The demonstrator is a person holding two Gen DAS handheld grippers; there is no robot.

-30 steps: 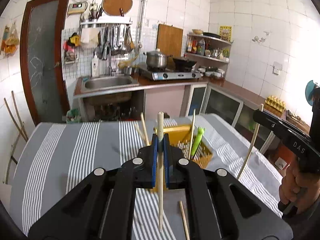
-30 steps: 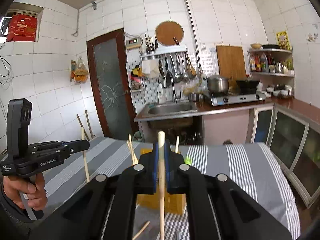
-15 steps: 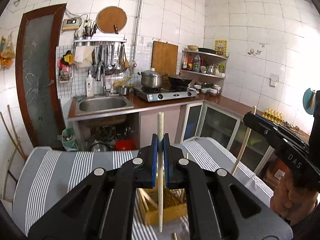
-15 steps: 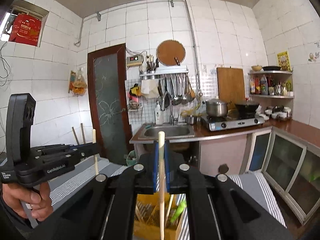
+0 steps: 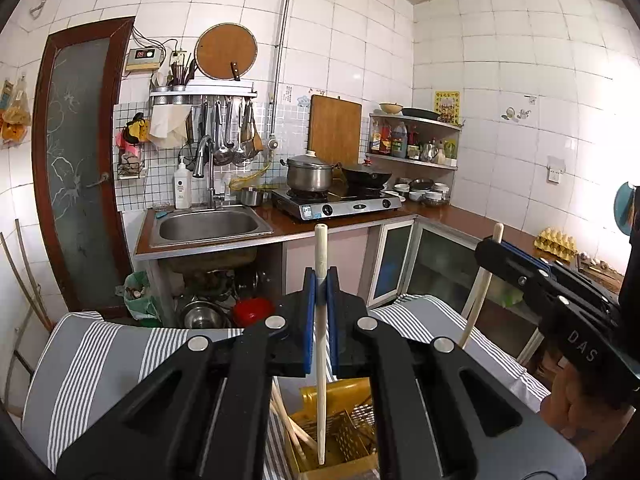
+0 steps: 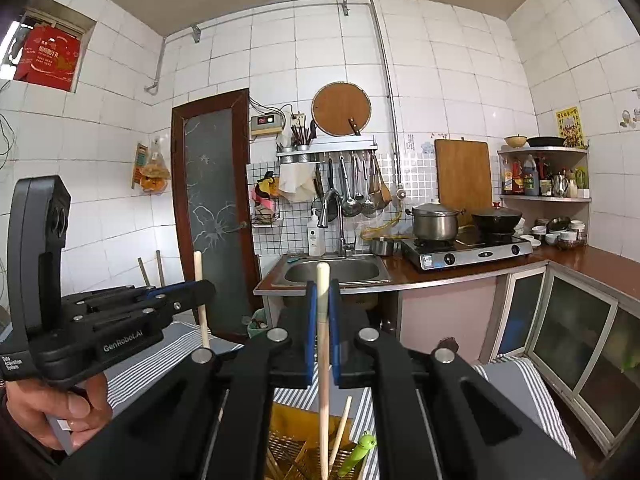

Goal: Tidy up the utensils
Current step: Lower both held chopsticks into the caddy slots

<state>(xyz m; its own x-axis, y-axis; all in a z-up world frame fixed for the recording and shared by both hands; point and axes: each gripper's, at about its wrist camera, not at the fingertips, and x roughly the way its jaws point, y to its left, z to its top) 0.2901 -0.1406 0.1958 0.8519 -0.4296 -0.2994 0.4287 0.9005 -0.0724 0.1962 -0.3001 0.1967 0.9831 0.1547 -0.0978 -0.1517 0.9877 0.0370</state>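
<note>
Desk (image 5: 104,356): grey cloth, white stripes. Yellow perforated plastic basket (image 5: 340,436) on it, holding pale sticks and one green utensil (image 6: 358,450). Left tool (image 5: 320,280) pinches a round wooden chopstick (image 5: 321,360) upright over the basket; right tool (image 6: 323,292) likewise grips another (image 6: 323,392).

Two pale wooden chopsticks stood upright.
Each chopstick (image 5: 321,360) (image 6: 323,380) hung above the yellow slotted plastic basket (image 5: 348,432).

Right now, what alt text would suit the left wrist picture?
The black left gripper pinches a pale wooden chopstick upright, its lower tip inside a yellow slotted plastic utensil basket on a grey striped tablecloth, kitchen sink behind.
</note>
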